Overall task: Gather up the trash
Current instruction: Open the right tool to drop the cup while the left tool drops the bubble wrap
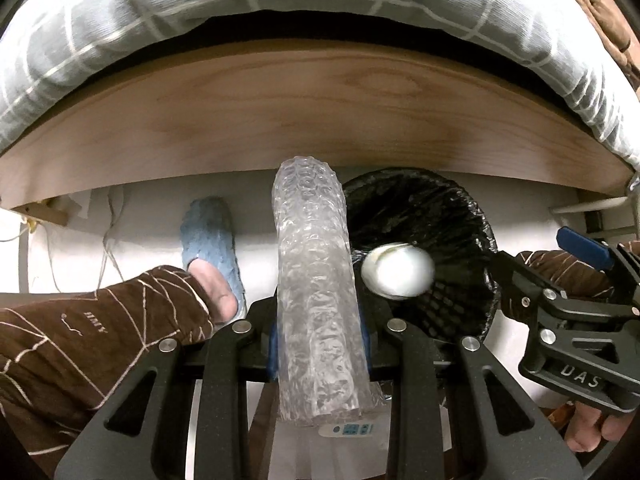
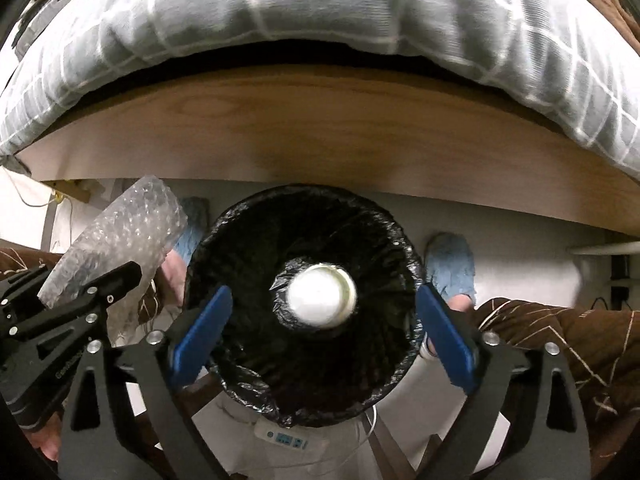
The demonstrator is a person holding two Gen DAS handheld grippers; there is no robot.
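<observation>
My left claw [image 1: 320,344] is clamping 1 clear bubble-wrap roll [image 1: 316,280], light, squashy, gripped mid-length; my right claw [image 2: 320,336] is gaping wide over the black-lined round bin [image 2: 400,240] as a white cup [image 2: 320,296] is dropping in

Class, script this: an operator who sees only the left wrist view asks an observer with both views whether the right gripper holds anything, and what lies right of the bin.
Operator: I see one right finger only. Holding anything?
Observer: No. The right gripper is open, its blue pads wide apart and bare.
Operator: Where's the white round object?
Observer: The white round object is centred in the black-lined bin, touching neither pad.
Operator: Right of the bin?
</observation>
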